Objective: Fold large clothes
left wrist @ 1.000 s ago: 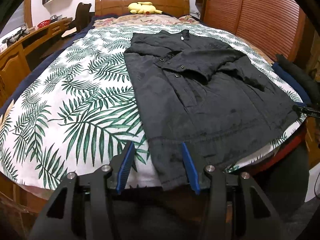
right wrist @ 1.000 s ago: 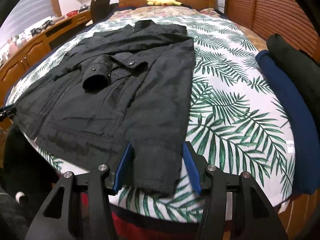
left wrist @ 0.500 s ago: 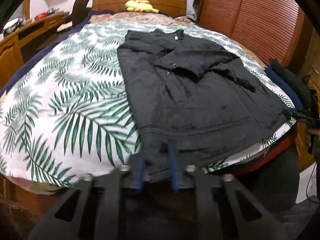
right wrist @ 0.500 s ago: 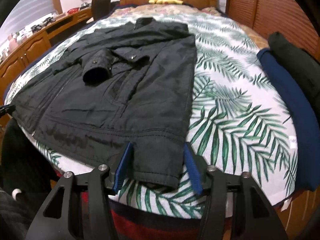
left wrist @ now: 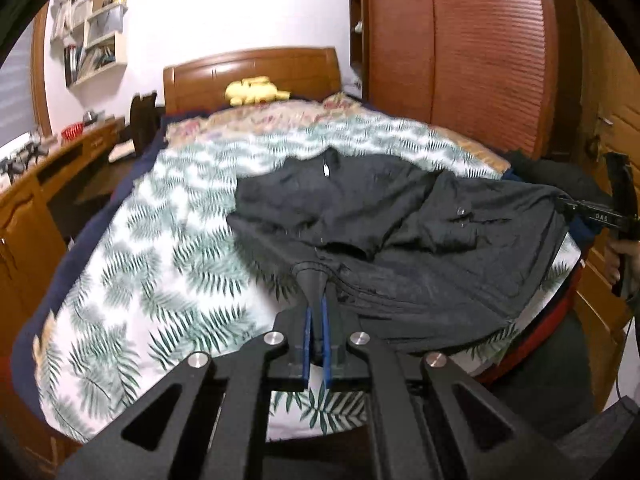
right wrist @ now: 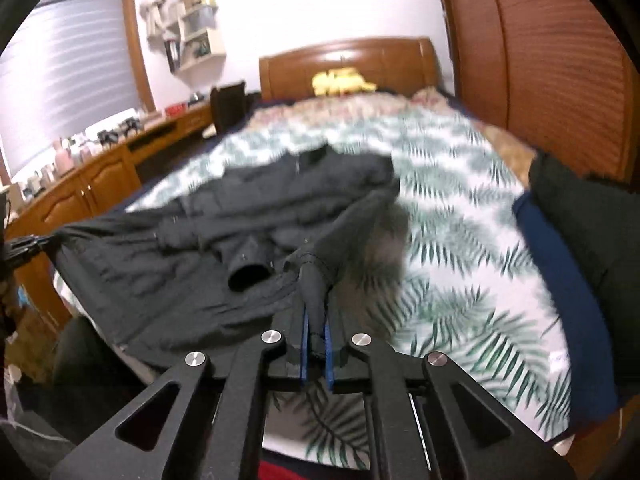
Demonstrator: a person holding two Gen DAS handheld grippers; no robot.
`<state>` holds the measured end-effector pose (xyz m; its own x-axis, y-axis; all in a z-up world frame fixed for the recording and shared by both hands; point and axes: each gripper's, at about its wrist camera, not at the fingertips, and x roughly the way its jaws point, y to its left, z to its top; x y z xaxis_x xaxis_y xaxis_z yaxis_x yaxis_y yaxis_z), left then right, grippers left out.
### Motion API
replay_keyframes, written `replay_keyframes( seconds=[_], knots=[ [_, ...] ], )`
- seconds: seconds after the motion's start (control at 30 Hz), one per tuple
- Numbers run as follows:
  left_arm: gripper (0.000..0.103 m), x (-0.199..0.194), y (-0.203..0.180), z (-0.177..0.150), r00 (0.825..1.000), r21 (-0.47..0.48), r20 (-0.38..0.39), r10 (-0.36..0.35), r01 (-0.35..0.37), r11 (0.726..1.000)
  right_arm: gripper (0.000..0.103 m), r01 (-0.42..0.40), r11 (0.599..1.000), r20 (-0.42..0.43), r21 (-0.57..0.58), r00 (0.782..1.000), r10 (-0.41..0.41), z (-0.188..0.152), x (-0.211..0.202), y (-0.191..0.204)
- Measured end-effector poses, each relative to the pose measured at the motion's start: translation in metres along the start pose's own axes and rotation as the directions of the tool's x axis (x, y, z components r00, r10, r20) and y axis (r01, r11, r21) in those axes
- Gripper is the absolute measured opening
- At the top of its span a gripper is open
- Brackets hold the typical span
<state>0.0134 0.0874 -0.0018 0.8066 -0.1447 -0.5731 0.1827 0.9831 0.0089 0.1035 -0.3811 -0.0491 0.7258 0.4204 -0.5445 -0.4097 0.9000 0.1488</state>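
Left wrist view, jacket: black jacket (left wrist: pixel 400 240) lies on the leaf-print bedspread (left wrist: pixel 168 264), collar toward the headboard (left wrist: pixel 252 72), hem at the near edge of the bed.
Left wrist view, grip: left gripper (left wrist: pixel 316 344) has its blue pads pinched tight on one hem corner; the cloth bunches into a cone between them.
Left wrist view, far corner: right gripper (left wrist: pixel 576 208) shows at the right edge, clamped on the other hem corner, with the hem stretched between the two.
Right wrist view, grip: right gripper (right wrist: pixel 316 344) has its jaws closed on a gathered hem corner of the jacket (right wrist: pixel 224 240).
Right wrist view, sleeve: a cuff (right wrist: pixel 248 272) lies folded across the front, its opening facing the camera.
Seen only here: a dark blue and black stack of clothes (right wrist: pixel 580 248) along the right side of the bed; the window blind (right wrist: pixel 68 80).
Seen only in left view: the hand (left wrist: pixel 618 256) carrying the right gripper.
Handling, judged: soft and limp, moderately heavy, sags between the corners; lining may slip. The two hem corners are the right holds.
Risk, judged: the loose sleeve may slide out during the fold.
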Motion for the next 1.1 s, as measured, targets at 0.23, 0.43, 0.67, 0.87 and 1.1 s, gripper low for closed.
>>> replay_keyframes(
  seconds=[0.23,0.43,0.67,0.87,1.1],
  knots=[
    [0.001,-0.059,0.003,0.034,0.987,0.015,0.154,0.051,-0.054,0.998,0.003,-0.024,0.999,0.12,-0.043,0.992,0.029,0.033,-0.053,0.019],
    [0.001,-0.112,0.001,0.05,0.958,0.013,0.284,0.03,-0.035,0.999,0.003,-0.02,0.997,0.203,-0.074,0.979,0.035,0.051,-0.103,0.034],
    [0.001,-0.174,0.005,0.021,0.931,-0.032,0.364,0.042,-0.033,0.999,0.003,-0.039,0.995,0.248,-0.088,0.967,0.06,0.046,-0.154,0.051],
    [0.001,-0.15,0.007,-0.004,0.952,-0.056,0.299,0.06,-0.045,0.997,0.003,-0.039,0.993,0.188,-0.115,0.98,0.06,0.026,-0.132,0.061],
    [0.001,-0.127,0.013,-0.017,0.965,-0.1,0.255,0.056,-0.031,0.995,0.003,-0.033,0.995,0.152,-0.093,0.987,0.047,0.009,-0.114,0.056]
  ],
)
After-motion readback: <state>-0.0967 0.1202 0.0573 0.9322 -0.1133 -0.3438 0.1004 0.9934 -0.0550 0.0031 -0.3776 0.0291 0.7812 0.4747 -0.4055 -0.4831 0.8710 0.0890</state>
